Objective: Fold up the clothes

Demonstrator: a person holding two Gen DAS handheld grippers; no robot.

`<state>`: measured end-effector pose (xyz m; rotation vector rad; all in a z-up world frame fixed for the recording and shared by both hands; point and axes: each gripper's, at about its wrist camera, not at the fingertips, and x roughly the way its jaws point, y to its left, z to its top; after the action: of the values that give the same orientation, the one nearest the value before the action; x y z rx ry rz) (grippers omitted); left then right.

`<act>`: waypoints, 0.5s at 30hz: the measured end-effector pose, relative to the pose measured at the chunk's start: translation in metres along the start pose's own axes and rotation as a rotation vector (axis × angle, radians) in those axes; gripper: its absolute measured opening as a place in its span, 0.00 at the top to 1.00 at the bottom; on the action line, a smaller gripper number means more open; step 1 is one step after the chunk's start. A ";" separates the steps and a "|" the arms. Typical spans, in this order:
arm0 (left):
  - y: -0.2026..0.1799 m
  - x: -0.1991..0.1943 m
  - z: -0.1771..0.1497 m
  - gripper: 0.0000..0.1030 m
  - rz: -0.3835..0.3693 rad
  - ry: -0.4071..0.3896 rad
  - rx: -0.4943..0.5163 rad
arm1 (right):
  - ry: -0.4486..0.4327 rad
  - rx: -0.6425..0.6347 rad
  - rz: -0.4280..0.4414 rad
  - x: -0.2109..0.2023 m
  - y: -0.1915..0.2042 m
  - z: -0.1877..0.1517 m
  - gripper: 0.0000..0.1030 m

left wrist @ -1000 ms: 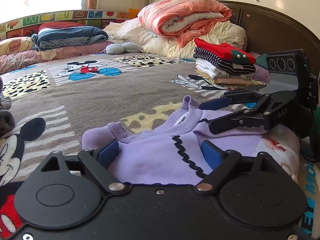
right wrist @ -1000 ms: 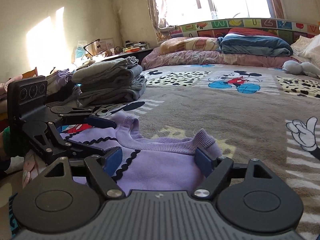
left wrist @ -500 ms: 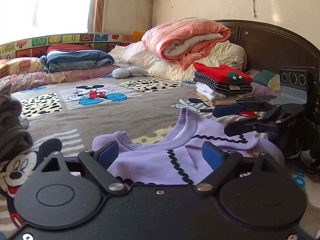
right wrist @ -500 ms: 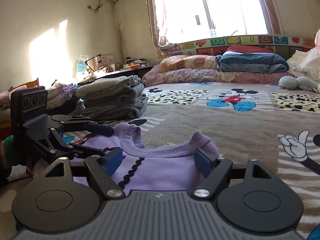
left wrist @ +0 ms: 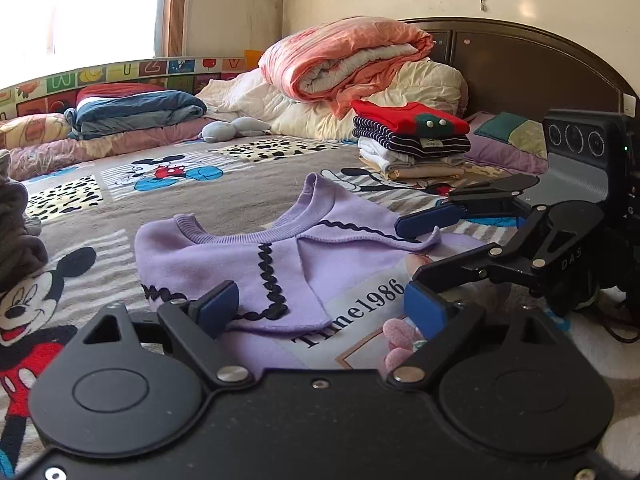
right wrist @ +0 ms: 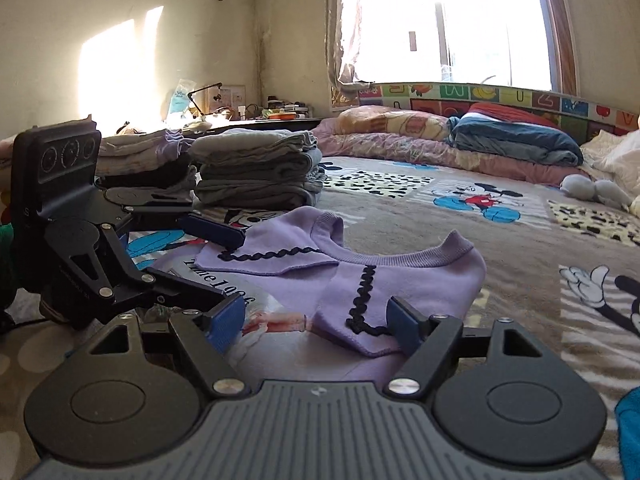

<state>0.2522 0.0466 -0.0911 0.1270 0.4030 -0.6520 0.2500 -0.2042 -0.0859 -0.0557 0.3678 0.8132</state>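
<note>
Left wrist view: the purple sweater [left wrist: 248, 264] is seen lying on the bed [left wrist: 240, 184], near its front edge, just ahead of both sets of jaws. Its neck points away and its width runs left to right. The left gripper [left wrist: 316, 308] is held open, empty, by one folded-in side. The right gripper [right wrist: 316, 320] is open too, by the other side. A white picture panel shows between the flaps.

Bed [left wrist: 248, 200]: lilac sweater [left wrist: 256, 256], folded clothes stacks [left wrist: 412, 140], quilts [left wrist: 348, 60].
</note>
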 end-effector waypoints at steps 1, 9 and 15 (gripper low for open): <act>0.000 0.002 -0.002 0.12 -0.002 0.006 0.004 | 0.008 0.012 0.001 0.002 -0.001 -0.003 0.25; 0.001 0.012 -0.009 0.10 -0.014 0.042 0.007 | 0.025 0.009 -0.007 0.006 0.005 -0.009 0.23; -0.007 -0.011 -0.004 0.10 0.060 -0.026 -0.006 | 0.010 -0.006 -0.039 0.001 0.012 -0.009 0.24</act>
<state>0.2387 0.0484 -0.0903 0.1240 0.3745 -0.5927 0.2390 -0.1970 -0.0939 -0.0720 0.3727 0.7752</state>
